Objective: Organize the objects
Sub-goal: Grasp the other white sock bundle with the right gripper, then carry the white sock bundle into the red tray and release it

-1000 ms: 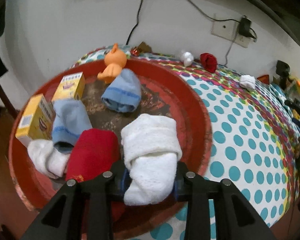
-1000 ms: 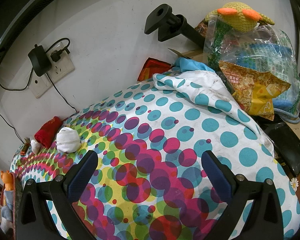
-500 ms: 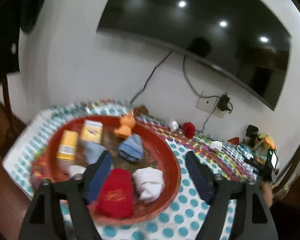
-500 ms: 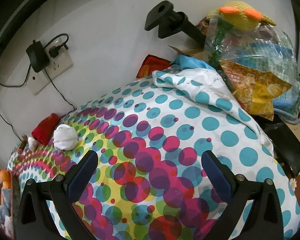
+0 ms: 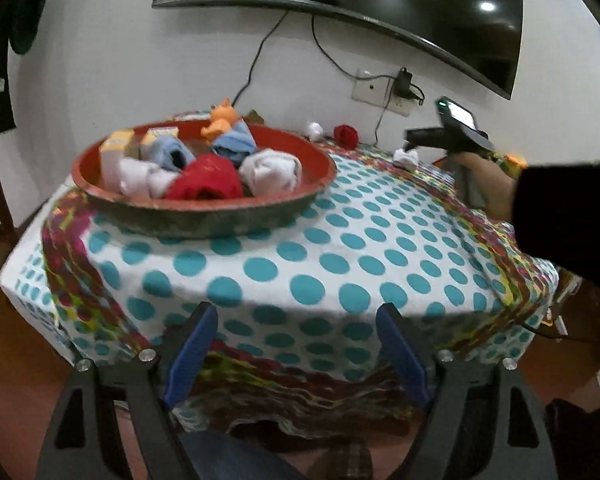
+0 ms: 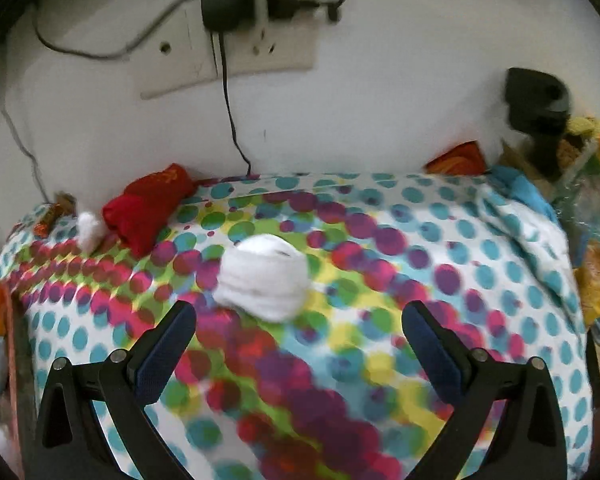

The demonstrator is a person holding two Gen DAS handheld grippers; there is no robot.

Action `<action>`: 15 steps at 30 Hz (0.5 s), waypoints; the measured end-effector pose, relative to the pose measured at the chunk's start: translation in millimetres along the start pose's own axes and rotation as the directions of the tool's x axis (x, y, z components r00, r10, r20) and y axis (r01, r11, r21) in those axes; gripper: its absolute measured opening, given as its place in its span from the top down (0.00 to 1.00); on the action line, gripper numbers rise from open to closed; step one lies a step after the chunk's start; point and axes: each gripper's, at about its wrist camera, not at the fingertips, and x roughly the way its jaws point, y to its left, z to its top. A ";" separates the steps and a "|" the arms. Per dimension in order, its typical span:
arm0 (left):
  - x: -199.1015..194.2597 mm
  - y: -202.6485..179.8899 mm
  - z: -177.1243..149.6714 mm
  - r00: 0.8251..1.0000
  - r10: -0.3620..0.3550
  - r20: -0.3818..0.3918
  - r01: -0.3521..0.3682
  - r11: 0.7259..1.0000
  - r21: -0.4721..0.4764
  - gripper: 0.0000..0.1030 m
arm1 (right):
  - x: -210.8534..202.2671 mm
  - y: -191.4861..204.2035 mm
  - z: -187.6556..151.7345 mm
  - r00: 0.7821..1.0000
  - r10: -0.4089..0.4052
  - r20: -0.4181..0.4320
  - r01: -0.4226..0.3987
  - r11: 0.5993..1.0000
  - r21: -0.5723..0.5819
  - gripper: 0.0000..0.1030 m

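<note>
White sock roll lies just ahead of right gripper, frame centre, left of midline; jaws spread, empty. Left gripper spread, empty, farther off.

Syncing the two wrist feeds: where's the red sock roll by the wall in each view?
Left wrist: red sock roll far, upper centre-right, beyond the red tray.
Right wrist: red sock roll upper left, against the wall.
Shared landmark: the wall socket plate above it.
</note>
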 end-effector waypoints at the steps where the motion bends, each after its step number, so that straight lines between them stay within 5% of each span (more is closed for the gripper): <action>1: 0.9 -0.2 -0.2 1.000 -0.006 -0.007 0.006 1.000 -0.004 0.19 | 4.1 1.5 0.7 1.000 0.012 -0.004 -0.012 1.000 0.021 0.05; 4: 1.0 1.2 -2.9 1.000 -0.006 -0.011 0.006 1.000 -0.006 0.19 | 21.7 3.8 1.7 0.998 0.050 -0.027 -0.047 0.995 0.088 0.42; 5: 1.9 3.0 -2.8 1.000 -0.006 -0.017 0.006 1.000 -0.013 0.19 | 22.9 6.4 1.5 0.998 0.064 -0.018 -0.062 0.994 0.094 0.47; 15: 5.3 16.0 -2.0 0.999 -0.017 -0.032 0.014 0.996 -0.084 0.19 | 12.8 36.6 -1.8 0.997 -0.062 0.036 0.063 0.998 -0.018 0.51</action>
